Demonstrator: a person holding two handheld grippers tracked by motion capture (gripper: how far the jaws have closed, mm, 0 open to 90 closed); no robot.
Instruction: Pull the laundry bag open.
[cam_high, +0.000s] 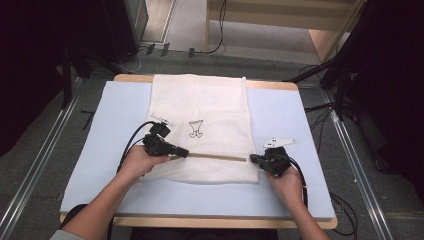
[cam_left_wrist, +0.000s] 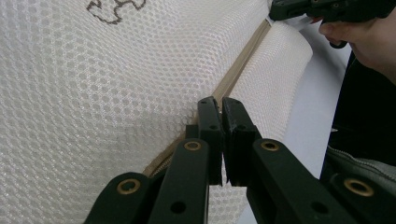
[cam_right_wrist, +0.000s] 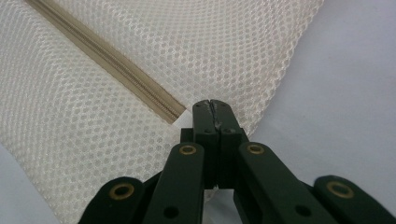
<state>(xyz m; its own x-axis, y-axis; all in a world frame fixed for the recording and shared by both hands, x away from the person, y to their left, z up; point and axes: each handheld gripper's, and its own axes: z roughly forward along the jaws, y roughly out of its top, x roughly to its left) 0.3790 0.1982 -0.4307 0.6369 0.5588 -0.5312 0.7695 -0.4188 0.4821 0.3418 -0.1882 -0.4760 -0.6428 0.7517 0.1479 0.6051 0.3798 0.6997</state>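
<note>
A white mesh bag (cam_high: 200, 100) lies flat on the pale blue table top (cam_high: 280, 115), with a small dark logo (cam_high: 196, 129) at its middle. A tan zipper (cam_high: 215, 157) runs across its near part between my two grippers. My left gripper (cam_high: 184, 152) is at the zipper's left part, its jaws pinched together on the zipper (cam_left_wrist: 233, 79); what sits between the tips (cam_left_wrist: 220, 106) is hidden. My right gripper (cam_high: 253, 159) is shut on the bag's mesh (cam_right_wrist: 210, 46) just past the zipper's end (cam_right_wrist: 173, 112), its tips (cam_right_wrist: 214, 105) meeting at the bag's right edge.
Bare blue surface (cam_right_wrist: 350, 70) lies to the right of the bag and along the near edge. The wooden table rim (cam_high: 210, 221) borders the front. Metal floor rails (cam_high: 350, 150), cables and dark stands surround the table.
</note>
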